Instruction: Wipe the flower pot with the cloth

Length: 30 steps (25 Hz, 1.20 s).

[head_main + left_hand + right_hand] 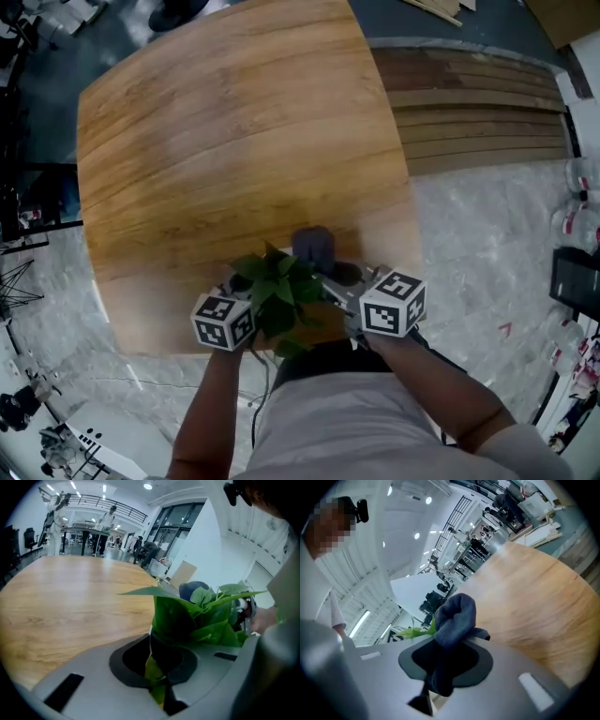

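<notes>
A leafy green plant [278, 291] in its flower pot sits at the near edge of the wooden table [234, 141]; in the head view the leaves hide the pot. My left gripper [244, 300] comes in from the plant's left. In the left gripper view it [161, 667] is shut on the pot's dark rim [164, 646], with a leaf caught between the jaws. My right gripper [342, 286] holds a dark blue cloth [314, 246] just right of and behind the plant. In the right gripper view the jaws [436, 672] are shut on the cloth [457, 616], which bulges out above them.
The table's near edge [187, 349] runs right under both grippers, with the person's body just behind it. Wooden planks [478, 103] lie on the floor to the right. Bottles [577, 202] and dark equipment stand at the far right edge.
</notes>
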Motion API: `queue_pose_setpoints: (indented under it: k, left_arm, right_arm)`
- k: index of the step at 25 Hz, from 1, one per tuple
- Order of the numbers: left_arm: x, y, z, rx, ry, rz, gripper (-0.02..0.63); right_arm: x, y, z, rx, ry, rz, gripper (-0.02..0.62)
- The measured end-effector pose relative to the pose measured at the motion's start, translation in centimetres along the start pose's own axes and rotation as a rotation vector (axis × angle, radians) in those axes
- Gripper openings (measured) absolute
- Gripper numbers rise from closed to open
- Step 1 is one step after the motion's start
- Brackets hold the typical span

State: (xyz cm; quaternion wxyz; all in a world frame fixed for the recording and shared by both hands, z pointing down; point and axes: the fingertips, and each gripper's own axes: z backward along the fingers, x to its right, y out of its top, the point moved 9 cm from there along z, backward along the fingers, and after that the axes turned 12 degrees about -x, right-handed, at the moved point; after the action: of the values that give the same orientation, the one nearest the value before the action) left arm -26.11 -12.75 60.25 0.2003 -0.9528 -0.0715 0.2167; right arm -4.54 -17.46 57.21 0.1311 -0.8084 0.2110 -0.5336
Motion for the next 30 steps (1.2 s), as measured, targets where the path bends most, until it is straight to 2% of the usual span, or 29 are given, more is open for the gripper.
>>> queue_pose_setpoints:
  k: [3,8,10,12,15,18,20,22,25,27,30]
  left_arm:
    - [0.2,-0.2,-0.1,0.001,0.002,-0.076,0.020]
    - [1.1,0.6,0.2,0.007,-0.004,-0.220,0.020]
    - [1.2,0.7,0.0,0.003,0.001,-0.286,0.020]
    - [1.3,0.6,-0.2,-0.010,0.007,-0.317,0.020]
    - [1.8,0.5,-0.3,-0.021,0.009,-0.330,0.020]
    - [2.0,0.3,-0.1,-0.022,0.022,-0.343,0.020]
    - [1.7,0.3,0.0,-0.016,0.036,-0.339,0.020]
    - [1.4,0.2,-0.1,-0.010,0.042,-0.319,0.021]
    - [1.2,-0.2,-0.1,-0.006,0.032,-0.246,0.021]
    - [0.9,-0.2,0.0,-0.006,0.014,-0.160,0.021]
    - [0.0,-0.8,0.0,-0.004,-0.016,-0.020,0.020]
  right_arm:
    - [0.8,-0.4,-0.1,-0.007,0.033,-0.017,0.064]
    - [6.6,-3.3,-0.5,-0.133,-0.124,-0.082,0.063]
    - [6.9,-3.3,-0.7,-0.163,-0.128,-0.075,0.063]
    - [5.4,-2.6,-0.4,-0.151,-0.055,-0.067,0.063]
    - [2.1,-0.3,0.5,-0.111,0.099,-0.043,0.063]
    - [1.4,0.9,0.0,-0.125,0.146,-0.014,0.063]
    - [3.7,0.5,-1.0,-0.149,0.106,-0.042,0.063]
    - [6.7,-0.8,-2.0,-0.205,0.003,-0.075,0.063]
    - [8.2,-2.3,-2.5,-0.256,-0.104,-0.074,0.063]
    - [6.8,-1.8,-2.1,-0.239,-0.100,-0.051,0.064]
    - [3.0,-0.3,-0.9,-0.186,-0.018,-0.022,0.064]
